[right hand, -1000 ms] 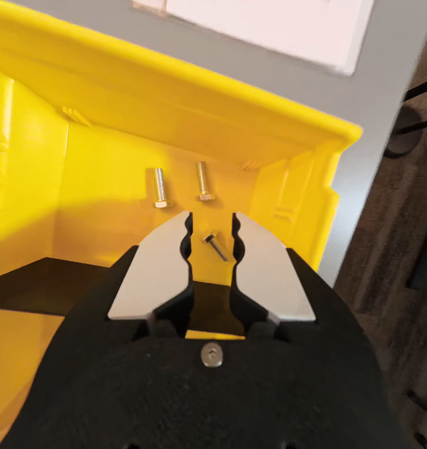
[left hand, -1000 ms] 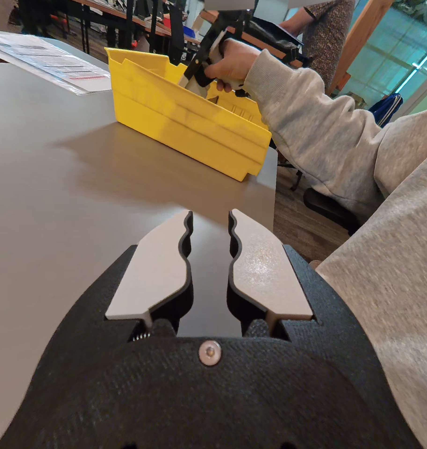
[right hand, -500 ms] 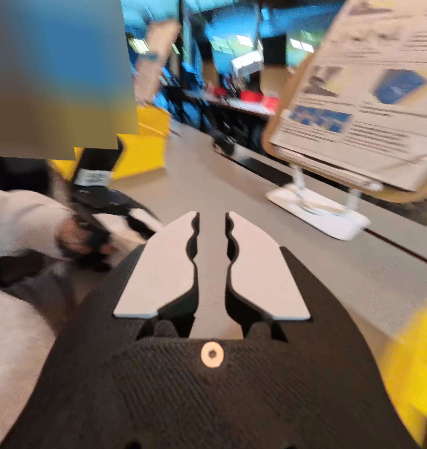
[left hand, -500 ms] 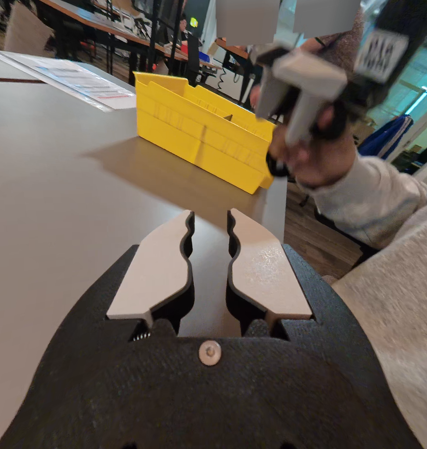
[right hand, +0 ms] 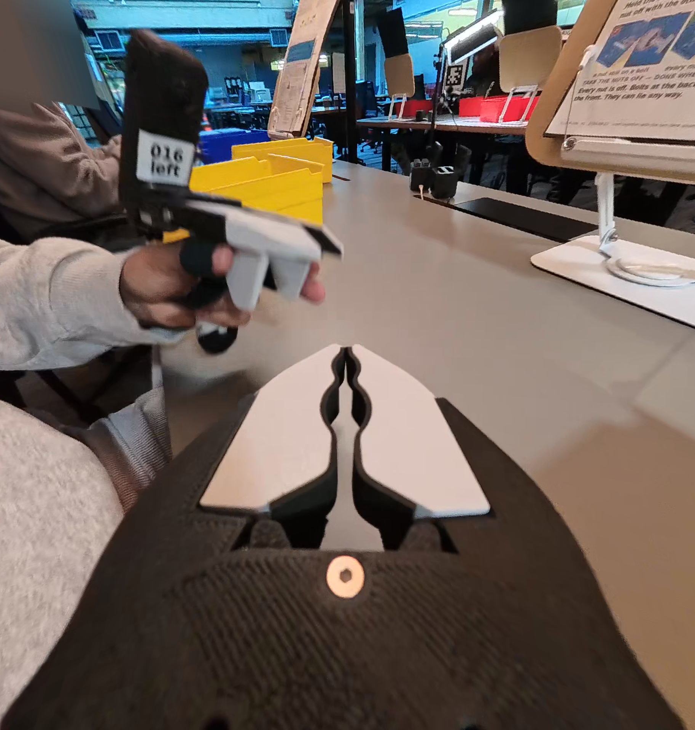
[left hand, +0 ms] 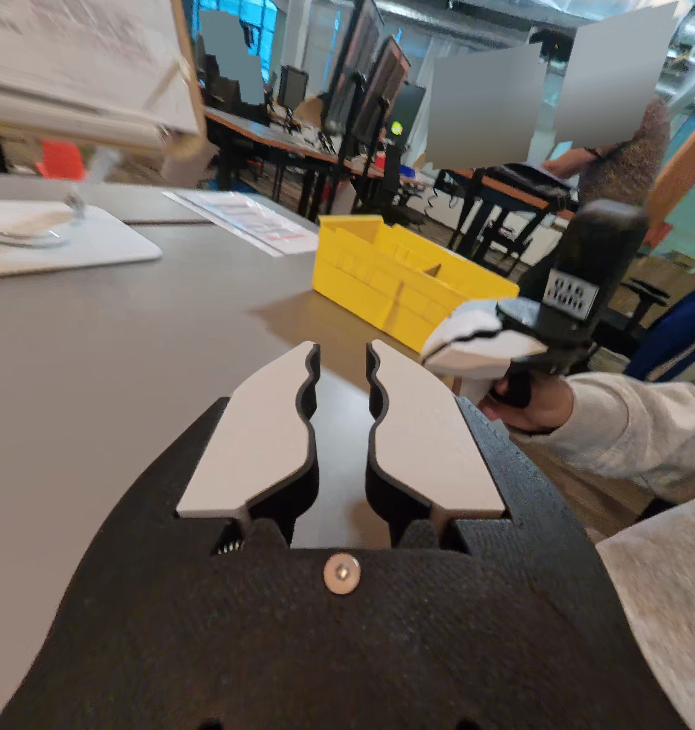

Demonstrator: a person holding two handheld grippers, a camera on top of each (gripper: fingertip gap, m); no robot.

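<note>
Over bare bench (left hand: 100, 375), your left gripper (left hand: 342, 347) is agape, right gripper (right hand: 345, 349) pinched closed, both empty; yellow bin (left hand: 381, 276) at 1 o'clock.

Yellow bin (left hand: 397, 276) on grey table (left hand: 100, 355)

The large board on a white stand (left hand: 81, 71) is smeared by motion blur in the left wrist view, and the picture's top and left edges cut it off. In the right wrist view, the right edge cuts the same board (right hand: 634, 79). The inside of the yellow plastic bin (left hand: 401, 272) is mostly hidden behind its own walls. Grey patches cover parts of the background. The hand (right hand: 172, 284) on the left gripper (right hand: 290, 253) is blurred.
</note>
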